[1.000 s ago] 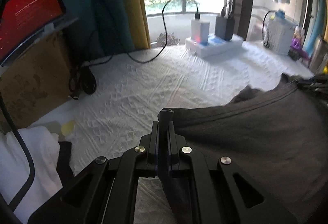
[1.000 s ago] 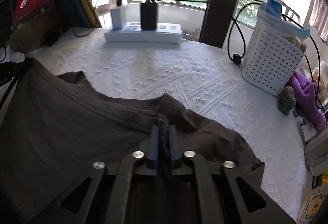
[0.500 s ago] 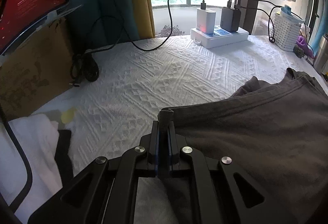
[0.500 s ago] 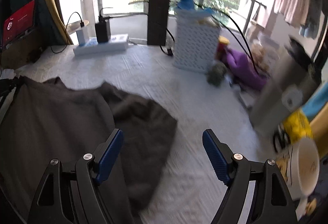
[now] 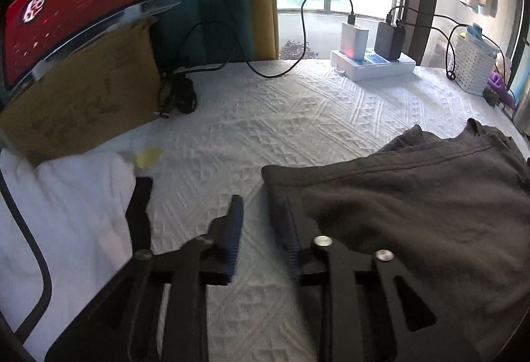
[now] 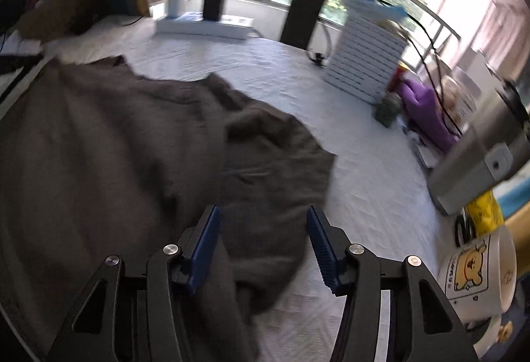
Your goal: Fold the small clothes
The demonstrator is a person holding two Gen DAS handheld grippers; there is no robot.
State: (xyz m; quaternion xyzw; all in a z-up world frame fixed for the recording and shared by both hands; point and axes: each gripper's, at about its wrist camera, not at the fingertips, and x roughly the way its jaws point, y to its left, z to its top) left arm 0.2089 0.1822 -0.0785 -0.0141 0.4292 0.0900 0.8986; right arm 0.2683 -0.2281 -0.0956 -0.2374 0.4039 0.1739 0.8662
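A dark grey T-shirt (image 5: 414, 212) lies spread on the white quilted cover (image 5: 265, 116). In the left wrist view its near corner rests just past my left gripper (image 5: 260, 206). The jaws there are opening, and only the white cover shows between them, with the shirt's edge along the right finger. In the right wrist view the shirt (image 6: 116, 146) fills the left half, its sleeve bunched toward the middle. My right gripper (image 6: 263, 229) hovers over that sleeve. Its blue pads (image 6: 207, 239) stand apart and are closing, with cloth below and between them but not pinched.
A cardboard box (image 5: 82, 96) with a red-screened laptop (image 5: 73, 17) and a white folded cloth (image 5: 66, 212) sit at the left. At the back are a power strip with chargers (image 5: 374, 63) and a white basket (image 6: 364, 60). A purple cloth (image 6: 427, 110), a grey flask (image 6: 480, 159) and a cartoon mug (image 6: 473, 275) crowd the right edge.
My left gripper let go of the shirt corner and its jaws parted. My right gripper released the shirt, swung right, then came back over the sleeve with narrower jaws.
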